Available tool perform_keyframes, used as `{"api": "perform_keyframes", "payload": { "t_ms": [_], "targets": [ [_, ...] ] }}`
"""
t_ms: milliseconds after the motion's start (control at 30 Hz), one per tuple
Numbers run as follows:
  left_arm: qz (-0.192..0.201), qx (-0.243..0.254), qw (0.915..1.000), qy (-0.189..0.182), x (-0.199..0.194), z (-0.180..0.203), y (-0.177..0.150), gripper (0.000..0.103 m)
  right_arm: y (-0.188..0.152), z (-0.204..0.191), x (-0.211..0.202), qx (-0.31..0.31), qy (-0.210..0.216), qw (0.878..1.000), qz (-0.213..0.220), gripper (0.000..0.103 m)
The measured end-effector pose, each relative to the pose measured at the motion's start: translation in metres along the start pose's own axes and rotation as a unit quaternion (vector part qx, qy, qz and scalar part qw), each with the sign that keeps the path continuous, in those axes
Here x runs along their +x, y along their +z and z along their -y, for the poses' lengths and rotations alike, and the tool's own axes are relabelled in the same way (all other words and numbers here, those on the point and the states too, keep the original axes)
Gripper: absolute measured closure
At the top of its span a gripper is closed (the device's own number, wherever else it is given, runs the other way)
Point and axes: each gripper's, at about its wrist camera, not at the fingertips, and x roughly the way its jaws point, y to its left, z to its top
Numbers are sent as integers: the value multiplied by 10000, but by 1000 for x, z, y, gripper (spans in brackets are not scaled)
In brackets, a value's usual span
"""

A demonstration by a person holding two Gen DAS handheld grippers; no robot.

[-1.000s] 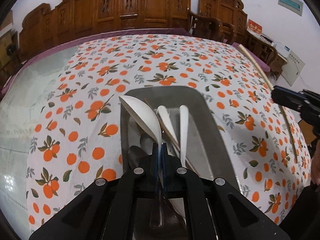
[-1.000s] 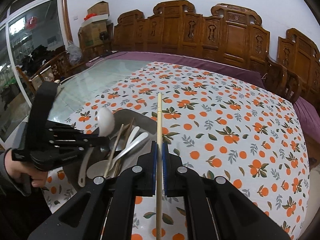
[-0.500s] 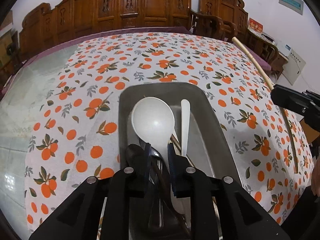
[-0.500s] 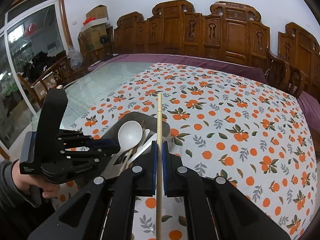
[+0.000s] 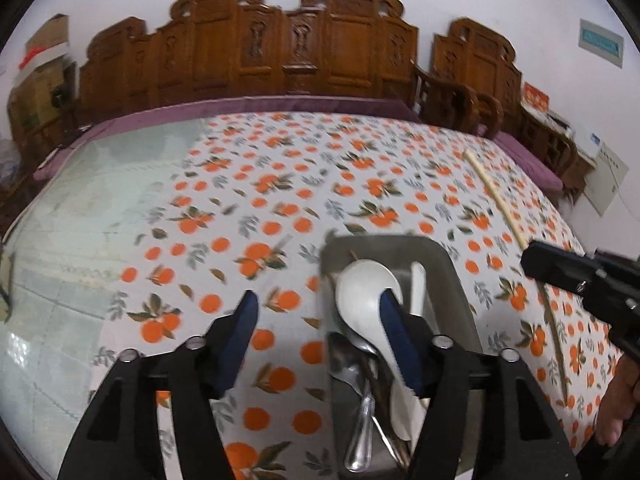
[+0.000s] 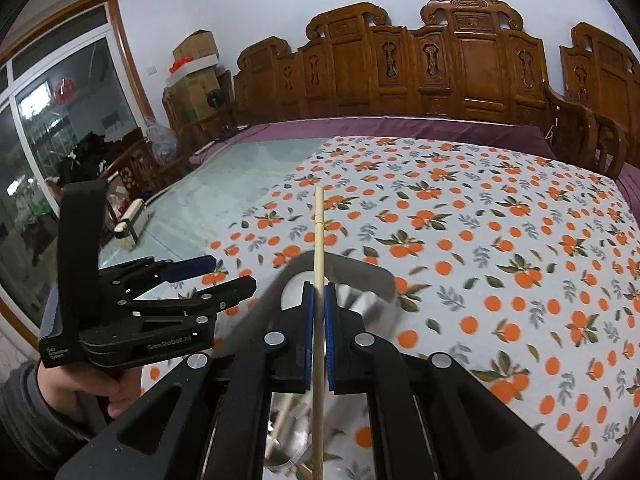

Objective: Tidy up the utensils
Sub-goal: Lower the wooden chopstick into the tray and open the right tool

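Left gripper (image 5: pixel 318 312), jaws spread wide and holding nothing, straddles the left edge of the rectangular stainless-steel tray (image 5: pixel 448 268) on the orange-print tablecloth (image 5: pixel 280 184). In the tray lie a white ceramic soup spoon (image 5: pixel 362 294), a metal spoon (image 5: pixel 362 420) and further utensils. Right gripper (image 6: pixel 316 312), jaws closed on a long pale wooden chopstick (image 6: pixel 319 232), hovers over the tray. Step in hand, as judged: depositing the chopstick. The next move calls for lowering it lengthwise among the utensils before the jaws part.

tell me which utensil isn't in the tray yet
The wooden chopstick, clamped in the right tongs; the spoons lie in the metal tray.
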Motion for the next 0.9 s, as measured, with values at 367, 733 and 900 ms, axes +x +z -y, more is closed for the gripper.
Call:
{"api": "perform_keyframes", "payload": {
  "t_ms": [367, 733, 900],
  "targets": [
    [182, -336, 9990, 238, -9, -32, 7, 24, -8, -15, 58, 484, 44, 9985, -243, 97],
    [284, -439, 9982, 290, -14, -40, 7, 24, -33, -19, 75, 57, -303, 9980, -557, 97],
    [261, -442, 9982, 308, -14, -39, 8, 23, -38, -17, 79, 5, -351, 9973, -650, 97]
  ]
}}
